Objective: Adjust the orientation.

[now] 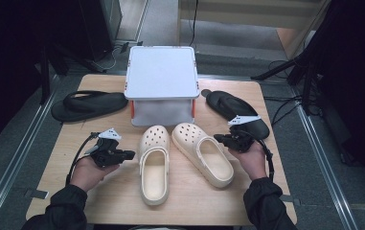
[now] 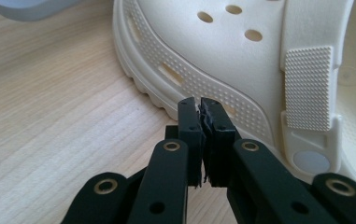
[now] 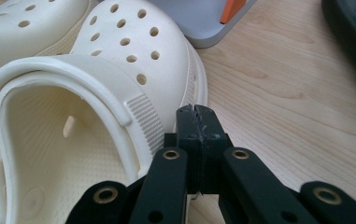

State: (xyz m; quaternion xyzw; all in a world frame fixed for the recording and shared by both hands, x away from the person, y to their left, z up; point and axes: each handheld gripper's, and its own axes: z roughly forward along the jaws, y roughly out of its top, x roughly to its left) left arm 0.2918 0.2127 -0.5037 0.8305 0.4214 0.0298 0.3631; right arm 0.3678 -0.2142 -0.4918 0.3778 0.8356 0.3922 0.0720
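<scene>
High view showed a pair of cream clogs side by side on the near middle of the table [image 1: 70, 191], toes pointing far toward a white box [image 1: 161, 72]. The left clog [image 1: 153, 163] lay straight; the right clog [image 1: 203, 153] was angled, heel swung right. A black sandal [image 1: 89, 105] lay far left and another sandal [image 1: 237, 112] far right, as if the pairs were laid out either side of the box for sorting.

Left tongs [image 1: 128, 155] hung just left of the left clog, pointed at its side wall, jaws together with nothing between them. Right tongs [image 1: 217, 139] sat just right of the right clog, also pressed together and empty. Each hand seemed placed beside its own clog so that both could be taken at once; neither touched a clog yet.
</scene>
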